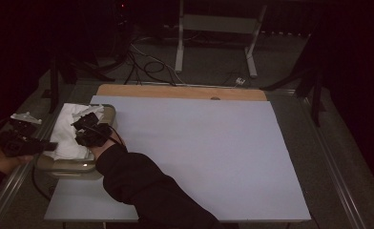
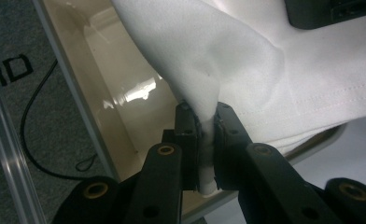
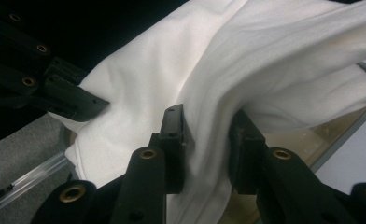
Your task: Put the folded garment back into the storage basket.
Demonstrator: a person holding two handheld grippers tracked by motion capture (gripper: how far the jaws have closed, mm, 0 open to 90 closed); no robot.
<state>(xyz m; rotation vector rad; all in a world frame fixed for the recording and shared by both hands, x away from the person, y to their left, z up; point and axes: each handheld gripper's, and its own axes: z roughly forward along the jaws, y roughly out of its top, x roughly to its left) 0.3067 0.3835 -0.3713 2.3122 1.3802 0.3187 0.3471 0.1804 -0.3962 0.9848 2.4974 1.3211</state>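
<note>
A white cloth [image 1: 70, 131] lies bunched up in a beige tub [image 1: 66, 166] at the left edge of the table [image 1: 199, 152]. It looks like a shirt or a towel with a stitched hem, but I cannot tell which.

The left gripper [image 2: 208, 135] has its jaws pinched tight on a fold of the cloth. The right gripper [image 3: 208, 140] has its jaws around a thicker fold. They press into it, so it seems to hold the cloth too.

I think the job is to take the cloth out and lay it on the table. Both grips are made. The cloth is not yet out of the tub, so the lifting and the spreading are left.
</note>
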